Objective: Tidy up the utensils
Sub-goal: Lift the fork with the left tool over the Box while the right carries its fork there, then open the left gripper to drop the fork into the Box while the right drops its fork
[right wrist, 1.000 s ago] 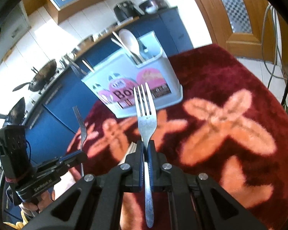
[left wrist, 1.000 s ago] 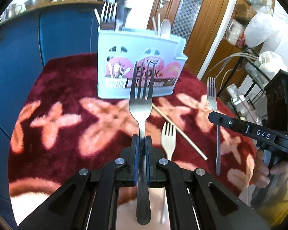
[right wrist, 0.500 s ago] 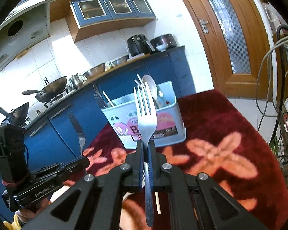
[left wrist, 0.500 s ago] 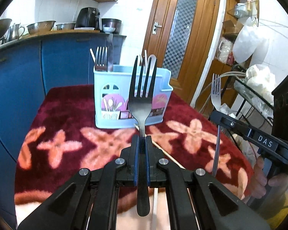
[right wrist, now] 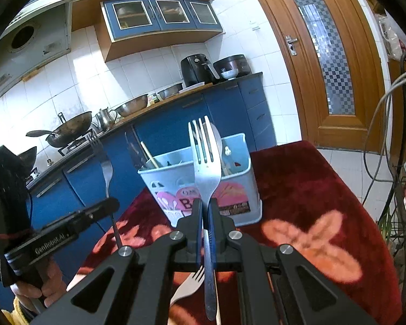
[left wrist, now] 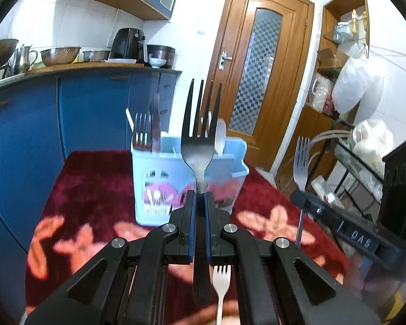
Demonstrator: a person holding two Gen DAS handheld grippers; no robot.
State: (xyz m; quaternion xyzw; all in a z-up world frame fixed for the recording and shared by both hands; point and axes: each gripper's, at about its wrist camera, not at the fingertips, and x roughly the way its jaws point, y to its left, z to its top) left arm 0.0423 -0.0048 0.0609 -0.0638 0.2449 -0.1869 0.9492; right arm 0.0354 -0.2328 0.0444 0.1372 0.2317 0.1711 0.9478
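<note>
My left gripper is shut on a steel fork and holds it upright, tines up, in front of the light blue utensil caddy. My right gripper is shut on a second steel fork, also upright before the caddy. The caddy holds a fork, a knife, a white spoon and sticks. A white plastic fork lies on the cloth below the grippers; it also shows in the right wrist view. Each gripper appears in the other's view, the right one and the left one.
The table has a dark red cloth with orange flowers. Blue kitchen cabinets stand behind it, a wooden door at the back right, and a wire rack with bags at the right.
Both grippers have lifted and tilted up with their forks, so the tines now stand above the caddy's rim instead of pointing down at the cloth.
</note>
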